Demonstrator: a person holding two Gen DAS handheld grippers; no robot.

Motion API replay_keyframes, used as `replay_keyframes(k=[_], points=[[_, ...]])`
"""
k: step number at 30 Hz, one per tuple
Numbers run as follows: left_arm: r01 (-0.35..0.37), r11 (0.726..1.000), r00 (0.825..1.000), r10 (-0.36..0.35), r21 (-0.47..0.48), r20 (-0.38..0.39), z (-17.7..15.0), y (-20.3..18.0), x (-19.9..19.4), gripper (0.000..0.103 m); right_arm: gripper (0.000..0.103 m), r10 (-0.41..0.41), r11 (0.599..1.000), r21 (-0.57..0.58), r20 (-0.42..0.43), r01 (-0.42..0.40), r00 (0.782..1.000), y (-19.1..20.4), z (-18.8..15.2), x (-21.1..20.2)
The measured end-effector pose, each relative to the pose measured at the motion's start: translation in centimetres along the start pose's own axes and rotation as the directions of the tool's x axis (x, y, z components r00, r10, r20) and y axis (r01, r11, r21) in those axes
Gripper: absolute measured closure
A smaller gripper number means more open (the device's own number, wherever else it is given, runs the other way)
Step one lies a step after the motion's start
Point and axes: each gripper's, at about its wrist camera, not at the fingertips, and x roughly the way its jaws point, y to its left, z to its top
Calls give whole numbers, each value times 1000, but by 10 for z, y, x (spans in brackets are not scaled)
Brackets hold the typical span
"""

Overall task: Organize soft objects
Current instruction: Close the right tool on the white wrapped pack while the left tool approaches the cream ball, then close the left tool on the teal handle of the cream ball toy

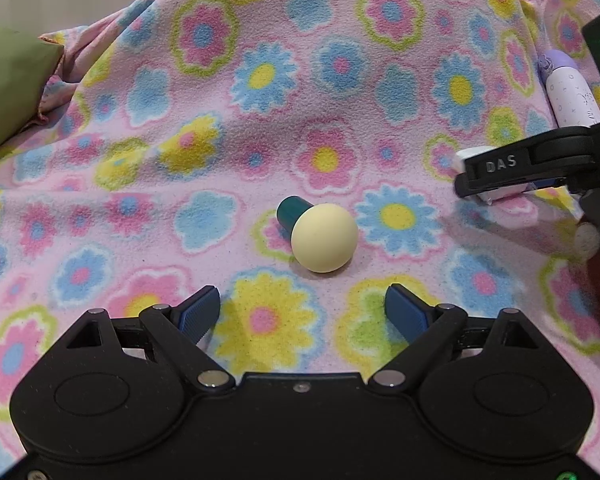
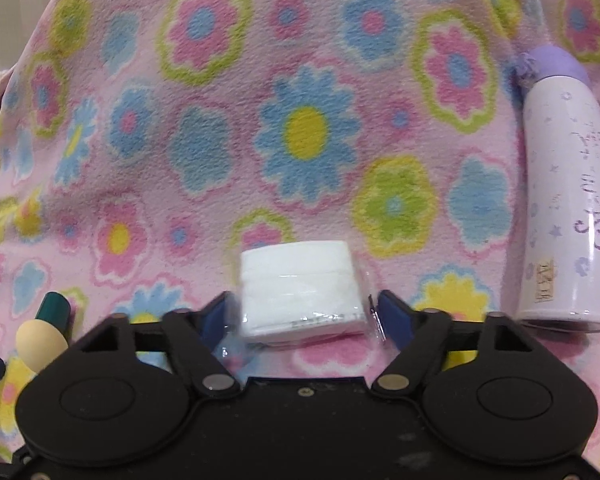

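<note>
On floral blanket (image 2: 300, 128): wrapped tissue pack (image 2: 300, 288), light, squashy, slippery film, grasped by right claw (image 2: 300, 314) across sides; left claw (image 1: 302, 310) released.

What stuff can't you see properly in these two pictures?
- Right gripper: in the right wrist view, whether its pads really pinch the tissue pack; the clear wrapper blurs the contact.
- Tissue pack: left wrist view, mostly hidden by the gripper's black finger.
- Bottle: its writing is blurry and unreadable.
- Mushroom toy: right wrist view, lower part hidden behind the gripper body.
- Green cushion: cut off by the left edge.
</note>
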Motion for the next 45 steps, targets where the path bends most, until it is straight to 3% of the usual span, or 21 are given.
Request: replay_keyframes(k=[12,16,29,39,42,45], points=[[0,1000,1000,0,0,0,0,0,0,15,40,2,991,-131,4,-1,1000,-24,-30,-38],[-2,1000,1000,2,-2,4,0,0,-1,15,38,4,994,-109,42,1,999,-29,-41,-39],[-55,998,998,53,36,30,3,-4,-15,17,32,0,995,-99,43,4,999,-27,-43,-38],[-212,977,970,212,-8,116,19,13,-30,17,31,3,995,-95,47,2,999,-28,-44,-38],[-248,968,965,250,-29,74,19,21,-24,17,31,4,996,-94,47,1,999,-28,-44,-38],[-301,953,954,300,27,5,18,18,-7,19,30,5,996,-93,48,0,999,-28,-44,-38]])
